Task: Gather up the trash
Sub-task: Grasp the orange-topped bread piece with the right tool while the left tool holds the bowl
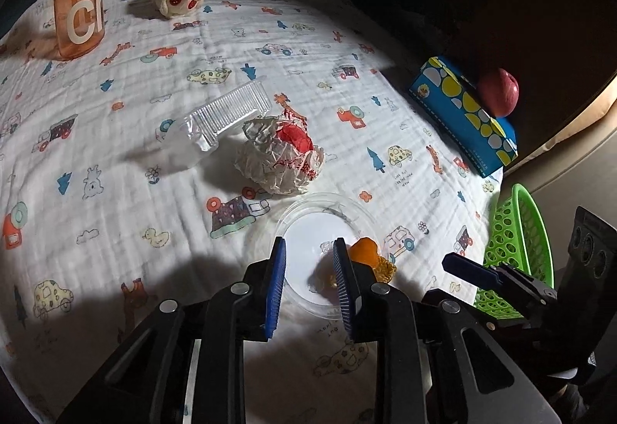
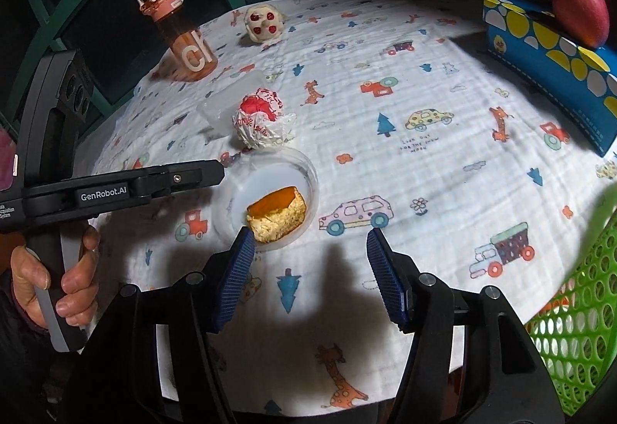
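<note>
Your left tool (image 1: pixel 308 248) hangs slightly spread over the clear plate (image 1: pixel 297 217); right tool (image 2: pixel 310 243) spread, empty. The crumpled wrapper (image 1: pixel 279 158) at 12 o'clock looks light and crushable; pinch a fold.

cloth (image 2: pixel 424 138): soft, matt, crinkled weave | plate (image 2: pixel 308 169): clear glossy plastic | wrapper (image 1: pixel 277 158): crumpled paper | basket (image 2: pixel 578 339): glossy green plastic

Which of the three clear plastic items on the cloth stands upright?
The orange-tinted water bottle, capped, stands upright at the far edge. The ribbed clear container lies tipped beside the crumpled wrapper, and the round dish sits flat.
</note>
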